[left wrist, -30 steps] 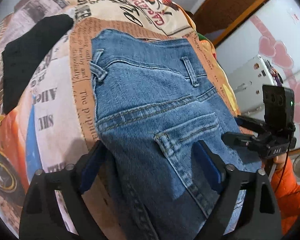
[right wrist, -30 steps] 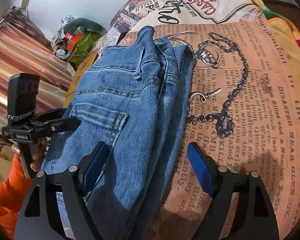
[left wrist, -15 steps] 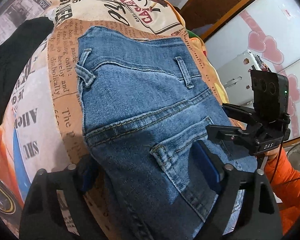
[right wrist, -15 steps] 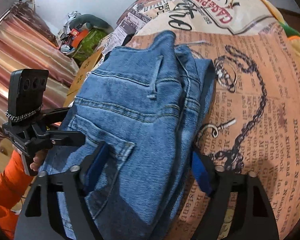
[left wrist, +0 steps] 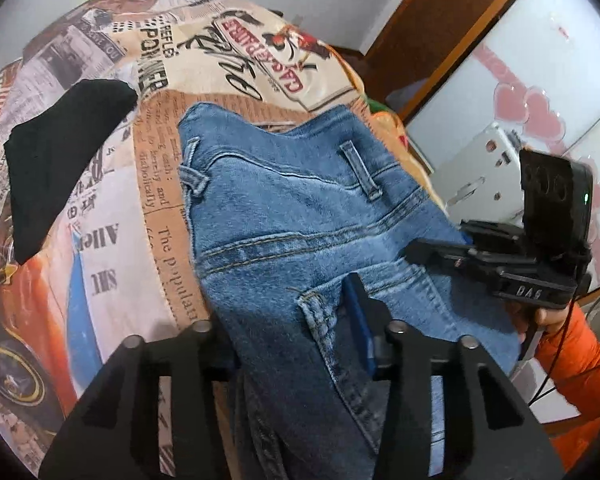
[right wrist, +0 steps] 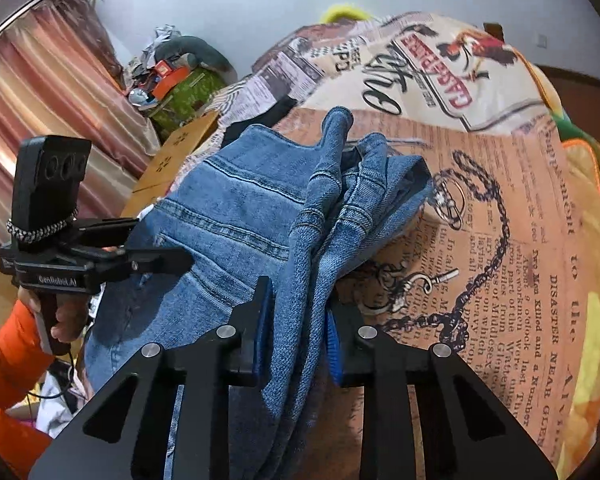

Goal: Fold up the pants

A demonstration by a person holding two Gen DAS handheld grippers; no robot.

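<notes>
Blue jeans (left wrist: 300, 208) lie back side up on a newspaper-print bed cover (left wrist: 112, 240), waistband at the far end. My left gripper (left wrist: 288, 320) has its jaws closing on the near left edge, by the back pocket. Denim fills the gap and hides the left finger. In the right wrist view the jeans (right wrist: 228, 216) bunch into ridges at their right edge. There my right gripper (right wrist: 296, 320) has its jaws closing, and both blue pads press on a thick fold of denim. Both held edges are raised off the cover.
A black garment (left wrist: 60, 168) lies on the cover at the far left. Orange sleeves (left wrist: 580, 368) (right wrist: 4, 360) hold the grippers. A cardboard box (right wrist: 176, 160), a pile of clutter (right wrist: 184, 88) and a curtain (right wrist: 40, 100) stand beyond the bed's left side.
Both pairs of jaws have narrowed from wide apart onto the denim. Both hands have risen, and the jeans' near edges have lifted and bunched up.
</notes>
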